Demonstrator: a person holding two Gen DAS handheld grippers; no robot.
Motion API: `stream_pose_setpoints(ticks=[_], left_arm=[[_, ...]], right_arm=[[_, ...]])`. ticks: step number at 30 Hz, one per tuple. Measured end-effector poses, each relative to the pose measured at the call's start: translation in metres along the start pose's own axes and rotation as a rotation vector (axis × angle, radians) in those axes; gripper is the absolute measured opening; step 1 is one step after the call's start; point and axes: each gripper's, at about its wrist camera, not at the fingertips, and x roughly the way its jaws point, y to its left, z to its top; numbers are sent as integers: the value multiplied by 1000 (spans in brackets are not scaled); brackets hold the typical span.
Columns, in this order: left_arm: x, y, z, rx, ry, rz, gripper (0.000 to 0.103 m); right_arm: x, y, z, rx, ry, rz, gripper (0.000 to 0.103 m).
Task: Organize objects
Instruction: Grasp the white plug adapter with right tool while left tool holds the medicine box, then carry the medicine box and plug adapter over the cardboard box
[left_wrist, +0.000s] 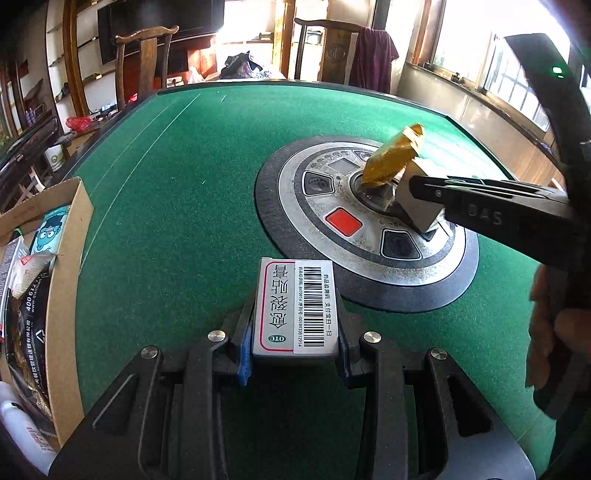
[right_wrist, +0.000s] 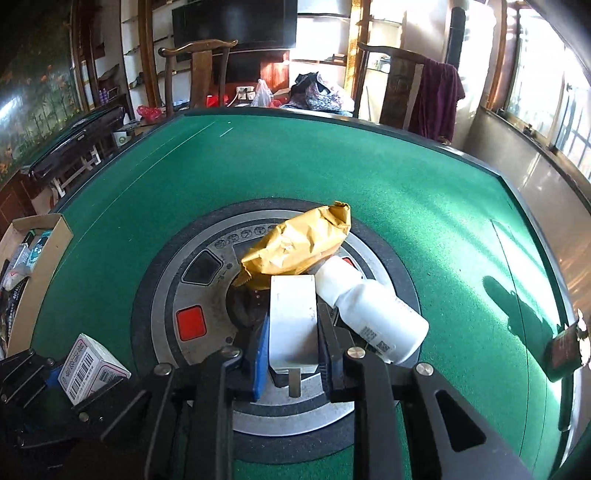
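Note:
My left gripper (left_wrist: 293, 332) is shut on a white medicine box (left_wrist: 280, 295) with a barcode label, held low over the green table. That box (right_wrist: 88, 365) also shows at the lower left of the right wrist view. My right gripper (right_wrist: 291, 332) has its blue pads pressed on the sides of a plain white box (right_wrist: 291, 310) on the round centre panel (right_wrist: 166, 280). Against that box lie a crumpled golden pouch (right_wrist: 299, 243) and a white bottle (right_wrist: 369, 314) on its side. In the left wrist view the right gripper (left_wrist: 417, 192) comes in from the right onto the white box (left_wrist: 417, 214), with the pouch (left_wrist: 391, 158) sticking up behind it.
An open cardboard box (left_wrist: 66, 295) holding several packets stands at the table's left edge. The centre panel (left_wrist: 295, 206) has a red button (left_wrist: 343, 221) and dark buttons. Wooden chairs (right_wrist: 199, 70) stand behind the far edge. A person's hand (left_wrist: 554, 332) is at the right.

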Motion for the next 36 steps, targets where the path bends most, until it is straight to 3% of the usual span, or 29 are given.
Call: stream_pose_setpoints(ticks=[14,25,36], left_arm=[[-2,9,2,-30,-8,6,33],[-21,0,0,11,-94,61,33],[-65,1,-6,-2,-195,81,33]], right_arm=[[-74,9,-54,136,-110,185,21],[-87,24,-56,107,-148,221,21],[-107,24,-61,132,-200,233,21]])
